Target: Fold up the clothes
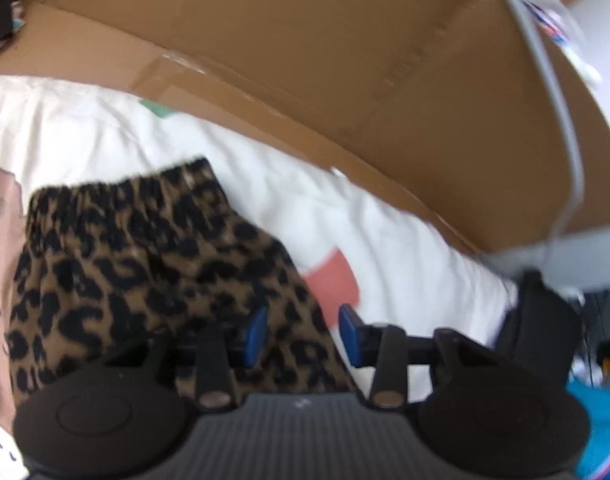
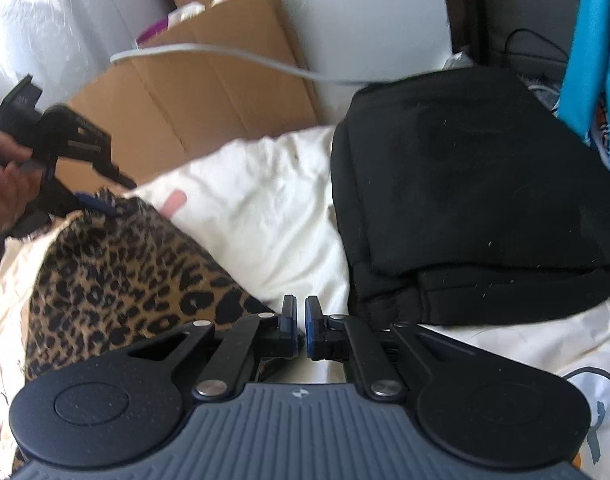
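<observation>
A leopard-print garment point(image 1: 145, 272) with an elastic waistband lies on the white printed bedsheet point(image 1: 365, 224). My left gripper point(image 1: 304, 332) hangs open just over the garment's right edge, nothing between its blue pads. From the right wrist view, the same garment point(image 2: 137, 280) bulges up at left, with a hand holding the left gripper point(image 2: 99, 200) at its far corner. My right gripper point(image 2: 301, 326) is shut to a thin slit. The garment's near corner reaches its left finger point(image 2: 290, 320); whether fabric is pinched is unclear.
A folded black garment point(image 2: 465, 200) lies on the sheet point(image 2: 265, 208) to the right. Flattened cardboard point(image 1: 305, 60) point(image 2: 193, 92) leans behind the bed, crossed by a grey cable point(image 2: 225, 54). Teal cloth point(image 2: 597, 40) hangs far right. Pink fabric point(image 1: 1, 280) borders the left.
</observation>
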`<action>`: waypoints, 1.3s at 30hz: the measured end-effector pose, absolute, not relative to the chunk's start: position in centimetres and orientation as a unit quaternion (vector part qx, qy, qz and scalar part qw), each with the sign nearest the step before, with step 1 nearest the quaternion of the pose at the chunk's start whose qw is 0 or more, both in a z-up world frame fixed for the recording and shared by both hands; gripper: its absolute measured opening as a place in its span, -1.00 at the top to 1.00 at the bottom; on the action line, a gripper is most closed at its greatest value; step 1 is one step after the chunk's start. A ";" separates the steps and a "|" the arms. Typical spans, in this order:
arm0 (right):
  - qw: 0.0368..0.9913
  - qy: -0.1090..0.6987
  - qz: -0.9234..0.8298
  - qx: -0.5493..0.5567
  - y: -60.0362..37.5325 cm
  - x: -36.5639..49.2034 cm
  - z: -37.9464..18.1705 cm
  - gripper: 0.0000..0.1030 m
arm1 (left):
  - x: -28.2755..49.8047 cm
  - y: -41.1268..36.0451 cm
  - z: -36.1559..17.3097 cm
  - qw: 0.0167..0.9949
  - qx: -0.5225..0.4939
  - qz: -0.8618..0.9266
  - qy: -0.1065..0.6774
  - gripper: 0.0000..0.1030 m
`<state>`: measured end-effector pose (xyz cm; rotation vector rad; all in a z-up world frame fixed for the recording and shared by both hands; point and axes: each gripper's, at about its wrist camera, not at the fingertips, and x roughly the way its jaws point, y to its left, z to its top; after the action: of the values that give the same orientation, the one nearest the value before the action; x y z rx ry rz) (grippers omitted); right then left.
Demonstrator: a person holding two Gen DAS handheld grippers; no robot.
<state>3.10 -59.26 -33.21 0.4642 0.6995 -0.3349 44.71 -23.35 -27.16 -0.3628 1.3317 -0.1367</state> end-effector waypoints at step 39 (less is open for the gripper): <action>0.894 0.413 -0.071 0.158 -52.6 7.7 -32.1 0.60 | 41.8 -23.8 -23.4 0.772 -0.128 -0.135 0.607 0.43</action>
<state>7.71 -52.58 -32.09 0.3283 0.8569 -0.1476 41.78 -23.80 -23.42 -0.2772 1.3160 -0.2934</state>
